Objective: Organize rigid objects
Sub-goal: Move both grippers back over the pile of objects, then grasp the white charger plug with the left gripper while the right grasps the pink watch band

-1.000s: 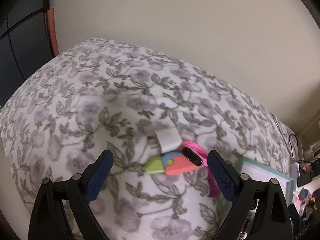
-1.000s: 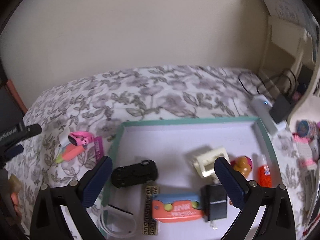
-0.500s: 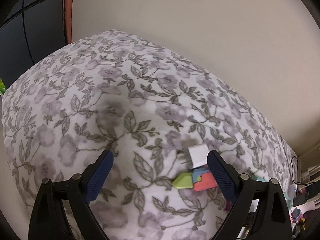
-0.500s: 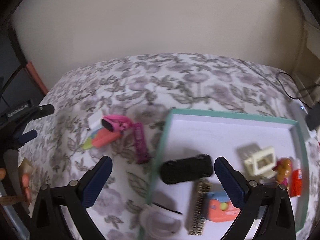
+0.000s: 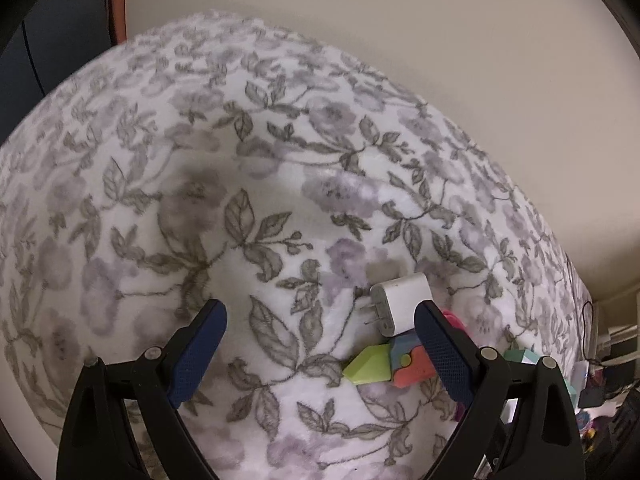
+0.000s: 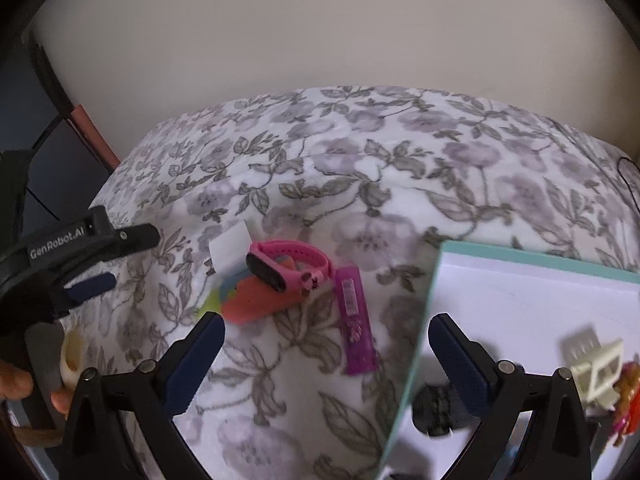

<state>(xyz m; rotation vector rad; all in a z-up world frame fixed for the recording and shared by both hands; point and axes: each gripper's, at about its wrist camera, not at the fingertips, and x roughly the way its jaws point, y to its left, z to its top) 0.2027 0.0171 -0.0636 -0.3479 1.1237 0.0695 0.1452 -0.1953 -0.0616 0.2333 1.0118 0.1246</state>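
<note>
Left gripper (image 5: 320, 354) jaws apart beside white charger (image 5: 400, 304). Right gripper (image 6: 326, 362) jaws apart, empty, over floral bed (image 6: 360, 184); pink watch (image 6: 288, 266), probably, near tray (image 6: 532, 292).

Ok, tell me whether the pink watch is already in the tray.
No, the pink watch lies on the floral cover, left of the tray, resting on an orange toy.

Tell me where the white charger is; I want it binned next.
In the left wrist view the charger lies on the floral blanket, just inside the left gripper's right finger, touching the green-and-coral toy.
</note>
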